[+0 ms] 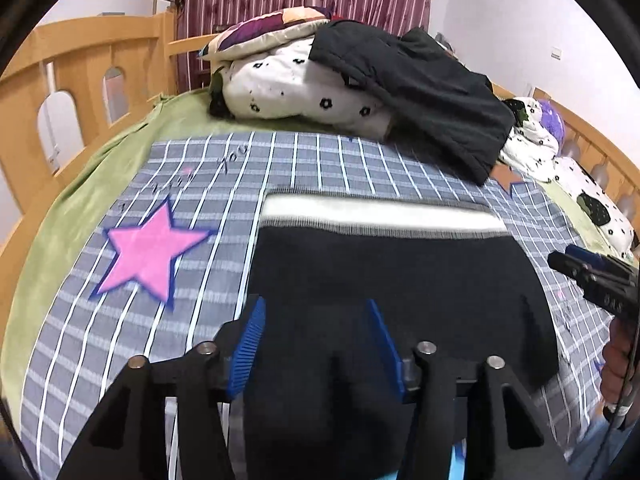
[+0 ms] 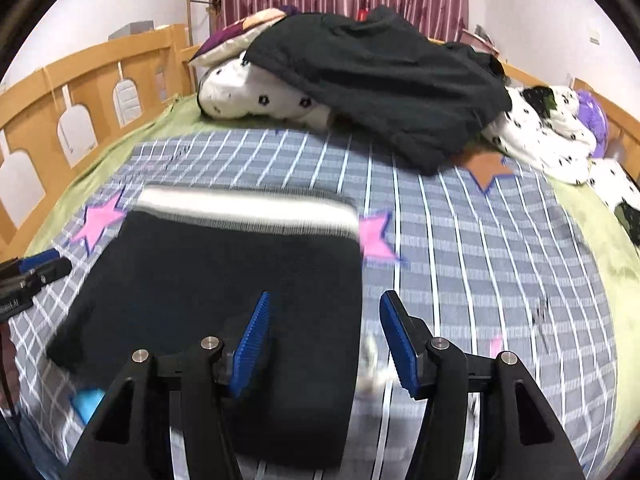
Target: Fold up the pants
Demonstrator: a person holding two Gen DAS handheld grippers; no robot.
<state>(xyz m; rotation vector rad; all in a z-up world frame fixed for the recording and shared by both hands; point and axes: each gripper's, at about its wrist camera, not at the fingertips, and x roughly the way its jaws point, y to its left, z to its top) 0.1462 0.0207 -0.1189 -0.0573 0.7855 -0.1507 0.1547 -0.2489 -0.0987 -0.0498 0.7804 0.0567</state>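
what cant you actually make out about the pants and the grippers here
- Near end of the black pants: left wrist view, hidden behind the left gripper; right wrist view, behind the right gripper.
- White waistband: smeared by motion blur in both views, so seams and edge detail are unreadable.
- Layers in the fold: not discernible, the fabric reads as flat black.
- Pale object by the pants' right edge: right wrist view, too blurred to identify.

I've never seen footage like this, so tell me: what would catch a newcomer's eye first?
Probably the black pants with a white waistband, folded flat in the middle of the grey checked bedspread. Next, the bright pink star printed to their left. At the bottom, the blue-padded left claw and right claw stand open, holding nothing.
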